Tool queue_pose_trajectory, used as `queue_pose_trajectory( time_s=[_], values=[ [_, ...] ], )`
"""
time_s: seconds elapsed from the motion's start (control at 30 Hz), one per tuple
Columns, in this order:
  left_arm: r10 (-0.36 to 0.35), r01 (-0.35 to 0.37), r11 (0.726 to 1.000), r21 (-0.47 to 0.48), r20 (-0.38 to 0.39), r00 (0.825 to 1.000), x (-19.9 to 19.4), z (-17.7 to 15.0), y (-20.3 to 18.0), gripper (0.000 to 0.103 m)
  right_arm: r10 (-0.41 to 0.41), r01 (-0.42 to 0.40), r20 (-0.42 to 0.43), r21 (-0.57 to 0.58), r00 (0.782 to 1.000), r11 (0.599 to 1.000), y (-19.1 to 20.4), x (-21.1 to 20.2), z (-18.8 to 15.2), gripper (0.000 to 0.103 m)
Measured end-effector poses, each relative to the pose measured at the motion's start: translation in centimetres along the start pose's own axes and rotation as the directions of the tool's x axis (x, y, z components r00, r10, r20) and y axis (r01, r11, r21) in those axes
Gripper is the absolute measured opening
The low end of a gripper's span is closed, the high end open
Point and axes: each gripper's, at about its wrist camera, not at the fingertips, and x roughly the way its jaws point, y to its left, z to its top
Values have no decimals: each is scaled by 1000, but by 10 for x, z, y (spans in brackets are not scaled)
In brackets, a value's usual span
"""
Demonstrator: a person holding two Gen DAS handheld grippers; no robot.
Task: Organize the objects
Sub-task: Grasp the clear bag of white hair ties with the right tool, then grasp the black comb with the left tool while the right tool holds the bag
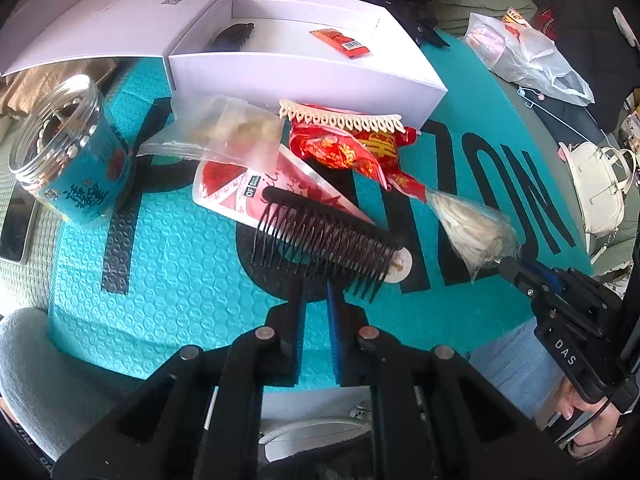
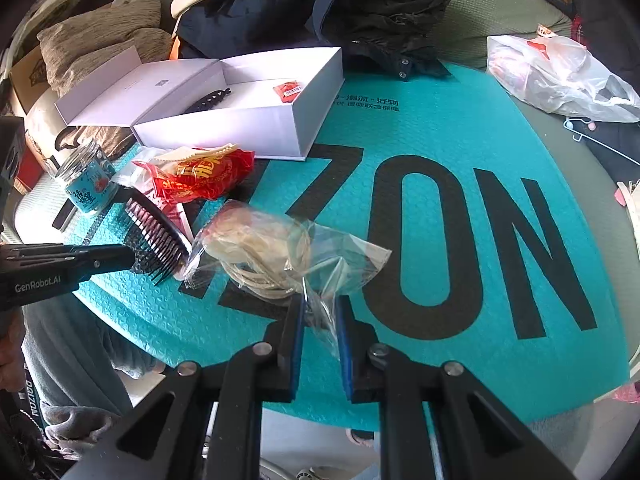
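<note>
My left gripper (image 1: 316, 286) is shut on the teeth of a black hair comb (image 1: 328, 236), held over the teal mat (image 1: 168, 264); the comb also shows in the right wrist view (image 2: 158, 236). My right gripper (image 2: 320, 304) is shut on the edge of a clear bag of cream cord (image 2: 264, 256); the bag also shows in the left wrist view (image 1: 472, 228). An open white box (image 1: 304, 68) at the back holds a black hair clip (image 1: 234, 34) and a red packet (image 1: 342, 42). A cream hair clip (image 1: 340, 118) lies on red wrappers (image 1: 352, 148).
A glass jar with a teal label (image 1: 70, 148) stands at the left beside a phone (image 1: 16, 228). A clear bag of pale pieces (image 1: 224, 132) and a pink pouch (image 1: 240, 188) lie mid-mat. A white plastic bag (image 2: 560, 76) and dark clothing (image 2: 360, 12) lie behind.
</note>
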Motion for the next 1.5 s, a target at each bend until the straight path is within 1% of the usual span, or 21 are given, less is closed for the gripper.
queue_pose_trajectory(
  time_s=[0.1, 0.2, 0.23, 0.27, 0.3, 0.33, 0.37, 0.4, 0.47, 0.53, 0.63, 0.67, 0.73, 0.87, 0.97, 1.03, 1.2, 1.27, 1.37, 1.47, 1.5],
  values=[
    [-2, 2, 1000, 2, -9, 1000, -4, -9, 1, 10, -7, 7, -2, 0, 1000, 1000, 0, -2, -2, 16],
    [-14, 14, 1000, -20, -10, 1000, -6, -15, 6, 11, 6, -6, -9, 4, 1000, 1000, 0, -3, -3, 29],
    [-29, 28, 999, -35, -14, 999, -5, -15, 8, 17, 13, -13, -9, 8, 1000, 1000, 0, -3, -4, 33],
    [-34, 32, 998, -53, -24, 999, -3, -14, 11, 28, 19, -19, -7, 10, 1000, 1000, 0, -4, -5, 36],
    [-38, 36, 997, -68, -31, 999, -2, -13, 14, 34, 27, -27, -7, 9, 1000, 1000, 1, -5, -5, 45],
    [-43, 40, 996, -80, -32, 999, -1, -12, 16, 46, 30, -30, -3, 6, 1000, 1000, 2, -6, -6, 49],
    [-49, 47, 995, -89, -21, 999, -1, -11, 17, 52, 32, -32, 4, 0, 999, 999, 3, -8, -6, 50],
    [-55, 55, 994, -92, -4, 998, -2, -10, 18, 55, 33, -33, 13, -7, 999, 999, 4, -9, -5, 54],
    [-51, 53, 995, -83, 20, 998, -4, -6, 18, 67, 30, -29, 31, -25, 999, 999, 6, -13, -4, 58],
    [-53, 55, 997, -63, 30, 998, -4, -2, 17, 71, 28, -26, 44, -47, 999, 999, 8, -15, -1, 71],
    [-50, 51, 999, -19, 16, 999, 1, 5, 11, 77, 38, -33, 54, -84, 998, 996, 11, -15, 4, 79],
    [-43, 43, 999, -3, 6, 999, 4, 8, 8, 77, 44, -39, 56, -93, 997, 995, 12, -14, 5, 80],
    [-23, 23, 999, 28, -5, 1000, 9, 11, 3, 78, 56, -50, 52, -120, 997, 992, 14, -10, 8, 87],
    [9, -5, 996, 86, -36, 999, 24, 15, -7, 83, 63, -53, 48, -179, 997, 982, 19, 0, 12, 92],
    [24, -19, 990, 137, -29, 999, 27, 18, -13, 90, 104, -93, 36, -230, 994, 969, 23, 9, 16, 93],
    [40, -35, 986, 163, -30, 999, 30, 20, -15, 92, 131, -119, 26, -279, 991, 953, 27, 15, 20, 94],
    [99, -96, 970, 223, -4, 995, 37, 25, -18, 99, 156, -142, 8, -374, 988, 917, 34, 30, 32, 94],
    [95, -94, 967, 237, 4, 995, 38, 26, -17, 101, 183, -179, -28, -395, 983, 901, 34, 39, 37, 94],
    [77, -78, 967, 241, 15, 997, 39, 23, -16, 101, 211, -226, -82, -420, 974, 879, 35, 51, 40, 94],
    [60, -66, 969, 237, 33, 998, 37, 23, -12, 101, 187, -224, -126, -422, 974, 879, 36, 64, 40, 94],
    [59, -67, 969, 236, 42, 997, 35, 22, -12, 100, 180, -210, -109, -424, 978, 881, 36, 63, 40, 94]
  ],
)
